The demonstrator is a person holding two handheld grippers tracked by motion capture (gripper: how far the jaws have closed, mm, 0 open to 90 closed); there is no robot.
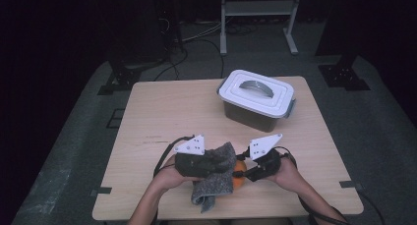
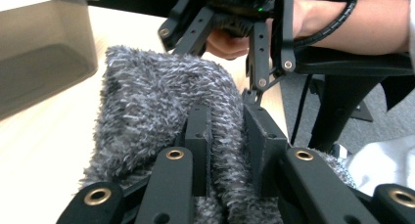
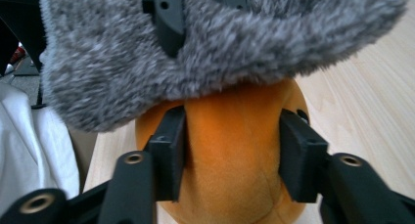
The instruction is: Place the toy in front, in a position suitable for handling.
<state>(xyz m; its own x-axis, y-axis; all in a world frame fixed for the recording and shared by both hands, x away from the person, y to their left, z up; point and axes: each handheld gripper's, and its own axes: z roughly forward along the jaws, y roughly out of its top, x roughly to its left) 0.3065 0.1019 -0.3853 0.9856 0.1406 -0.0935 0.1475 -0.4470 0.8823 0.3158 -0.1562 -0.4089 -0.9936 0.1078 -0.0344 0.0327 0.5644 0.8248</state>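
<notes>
Near edge, middle of the bench: both grippers meet here over a fuzzy grey knitted cloth [image 1: 216, 178] and a soft orange rounded plush thing [image 1: 239, 180].
Bench: pale wooden bench [image 1: 162, 112], its left half and centre bare; the near edge lies just beside the cloth, which hangs toward it.
Left gripper: left gripper [image 2: 227, 136], jaws narrow, pinching a fold of the grey cloth between them.
Right gripper: right gripper [image 3: 232, 145], jaws set against both sides of the orange plush thing, holding it.
Cloth and plush: touching; the cloth drapes over the top of the plush in the right gripper view.
Hidden: most of the orange thing lies under the cloth and the grippers in the high view, so its full shape cannot be told.
Far right of bench: a grey plastic box with a white lid and handle [image 1: 256, 99], well apart from the hands, close to the far edge.
Beyond the bench: grey floor, black cables and a metal frame [image 1: 258, 18] in dim light.
</notes>
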